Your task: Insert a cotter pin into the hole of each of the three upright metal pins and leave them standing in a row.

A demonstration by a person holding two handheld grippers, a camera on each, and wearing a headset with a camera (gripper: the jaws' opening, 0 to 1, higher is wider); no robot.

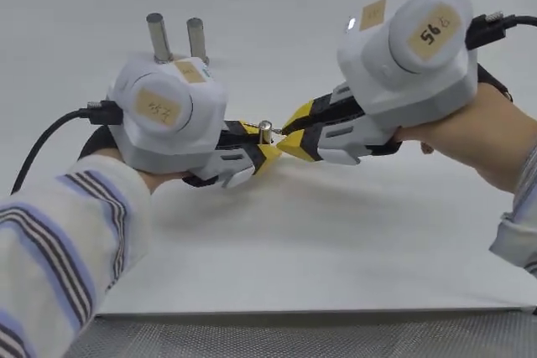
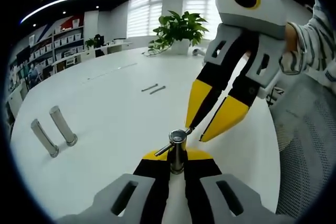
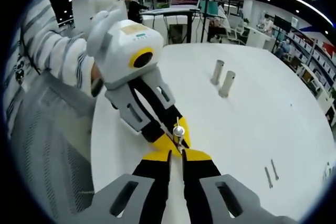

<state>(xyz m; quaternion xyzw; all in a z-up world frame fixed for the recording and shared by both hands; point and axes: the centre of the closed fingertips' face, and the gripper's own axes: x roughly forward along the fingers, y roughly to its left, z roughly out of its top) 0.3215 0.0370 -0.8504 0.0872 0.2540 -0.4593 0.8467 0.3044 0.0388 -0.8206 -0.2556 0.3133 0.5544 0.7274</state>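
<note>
My left gripper (image 1: pixel 262 150) is shut on an upright metal pin (image 1: pixel 265 131), seen close between its jaws (image 2: pixel 177 150). A thin cotter pin (image 2: pixel 167 147) lies across that pin's head, through its hole. My right gripper (image 1: pixel 287 136) comes in from the right, shut on the cotter pin's near end (image 2: pixel 187 130). In the right gripper view the yellow tips (image 3: pixel 176 153) meet just below the held pin (image 3: pixel 179 128), facing the left gripper (image 3: pixel 167 139). Two more metal pins (image 1: pixel 158 37) (image 1: pixel 197 39) stand side by side behind the left gripper.
Two spare cotter pins (image 2: pixel 153 88) lie loose on the white table (image 1: pixel 277 241), also seen at the lower right of the right gripper view (image 3: pixel 271 173). The table's front edge (image 1: pixel 319 312) runs near the person. A potted plant (image 2: pixel 178 30) stands far off.
</note>
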